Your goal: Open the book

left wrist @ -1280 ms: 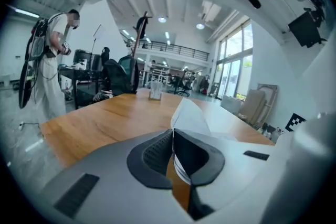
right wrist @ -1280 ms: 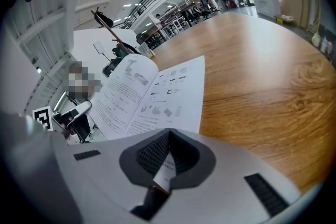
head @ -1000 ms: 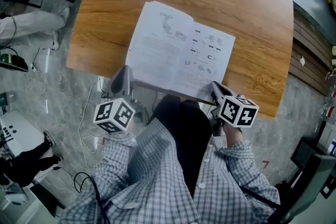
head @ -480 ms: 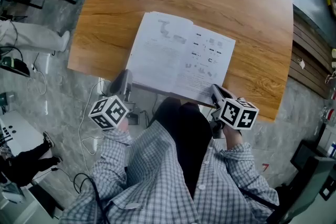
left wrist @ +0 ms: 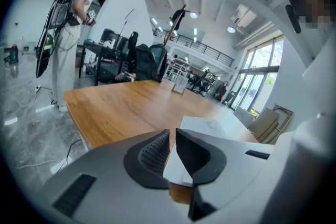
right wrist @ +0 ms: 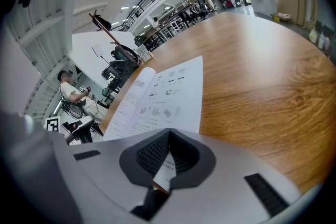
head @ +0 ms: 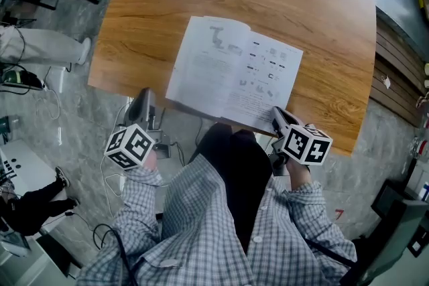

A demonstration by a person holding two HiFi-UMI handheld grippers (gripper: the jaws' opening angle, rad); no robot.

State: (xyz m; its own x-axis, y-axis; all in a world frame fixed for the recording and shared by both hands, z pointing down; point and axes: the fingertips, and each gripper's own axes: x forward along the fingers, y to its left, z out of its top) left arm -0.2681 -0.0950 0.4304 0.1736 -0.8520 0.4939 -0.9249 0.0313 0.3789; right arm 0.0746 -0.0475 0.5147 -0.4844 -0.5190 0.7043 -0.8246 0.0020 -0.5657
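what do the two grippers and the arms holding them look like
The left gripper and right gripper both have light grey bodies with rounded black jaws lined by ribbed black pads. Each carries a white cube printed with black square markers. The sleeves are long, in a grey-and-white check.

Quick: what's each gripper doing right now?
Left gripper: jaws slightly apart, holding nothing, just off the book.
Right gripper: closed on the near corner of the book's right page.
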